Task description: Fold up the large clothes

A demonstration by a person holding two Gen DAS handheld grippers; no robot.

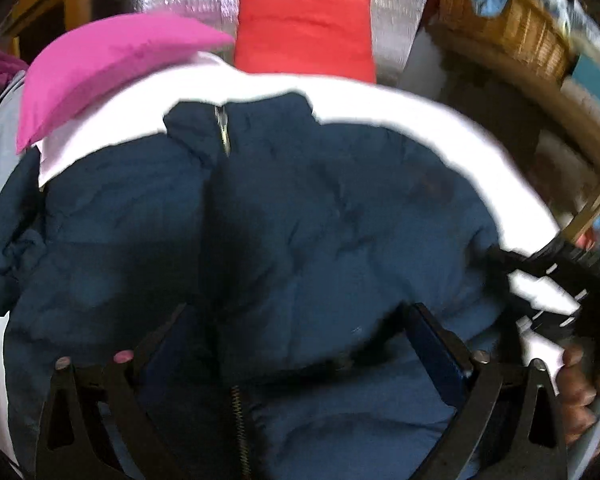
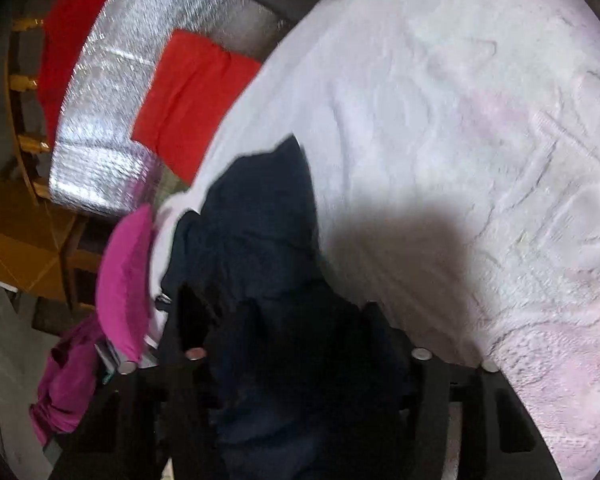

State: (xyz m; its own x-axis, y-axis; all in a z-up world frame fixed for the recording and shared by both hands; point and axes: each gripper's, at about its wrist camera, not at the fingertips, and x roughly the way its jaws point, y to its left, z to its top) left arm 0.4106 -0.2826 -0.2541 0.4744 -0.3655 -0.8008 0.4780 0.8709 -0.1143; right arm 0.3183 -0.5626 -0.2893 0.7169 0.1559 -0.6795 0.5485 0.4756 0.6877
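Left gripper (image 1: 300, 344) jaws spread — right gripper (image 2: 296, 344) likewise.

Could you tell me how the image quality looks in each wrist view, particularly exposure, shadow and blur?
Left wrist view: the white cloth is blown out, the wicker basket is smeared by motion blur, and edges bend with fisheye distortion. Right wrist view: a dark shadow falls on the cloth beside the navy jacket, whose folds are lost in underexposure.

Zipped navy puffer jacket (image 1: 284, 216), front up

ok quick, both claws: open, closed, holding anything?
Left claw: open, fingers spread over the navy jacket.
Right claw: open around jacket fabric; grip cannot be told.
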